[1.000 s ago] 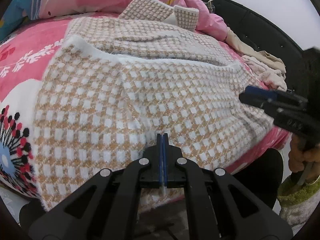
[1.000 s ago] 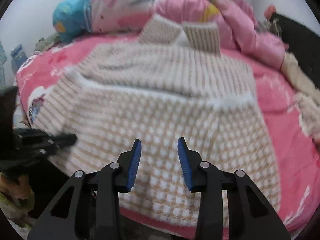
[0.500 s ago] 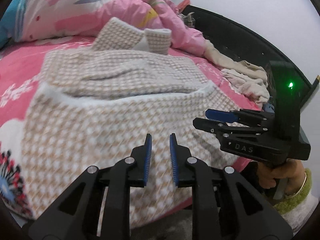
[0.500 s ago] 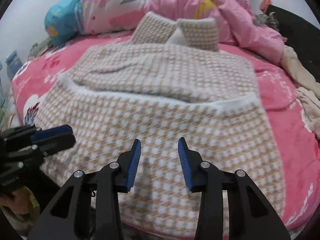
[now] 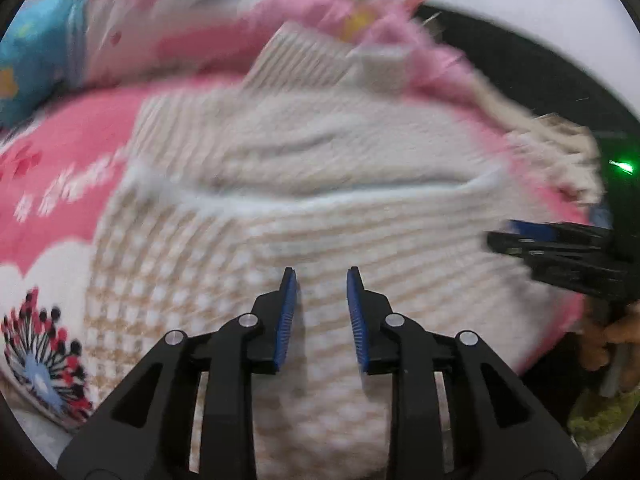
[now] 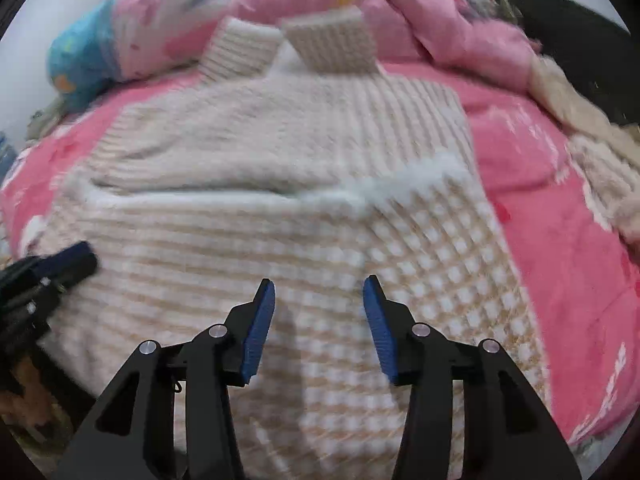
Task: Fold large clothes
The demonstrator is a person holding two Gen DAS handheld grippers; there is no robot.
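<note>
A large beige-and-white checked knitted garment (image 5: 320,216) lies spread on a pink bed, its lower part folded up with a white fuzzy hem edge (image 6: 400,184) across the middle. It also shows in the right wrist view (image 6: 320,240). My left gripper (image 5: 322,308) is open and empty above the garment's near edge. My right gripper (image 6: 319,320) is open and empty above the near part. The right gripper appears at the right of the left wrist view (image 5: 560,248); the left gripper appears at the left of the right wrist view (image 6: 48,276). Both views are motion-blurred.
A pink floral bedsheet (image 5: 60,168) covers the bed. A pink and blue quilt (image 6: 160,32) is heaped at the far side. Beige clothes (image 6: 592,160) lie at the right edge by a black headboard (image 6: 580,40).
My left gripper let go of the garment's near edge and opened wide. Both grippers have shifted and the views have turned blurred. The right gripper stays open.
</note>
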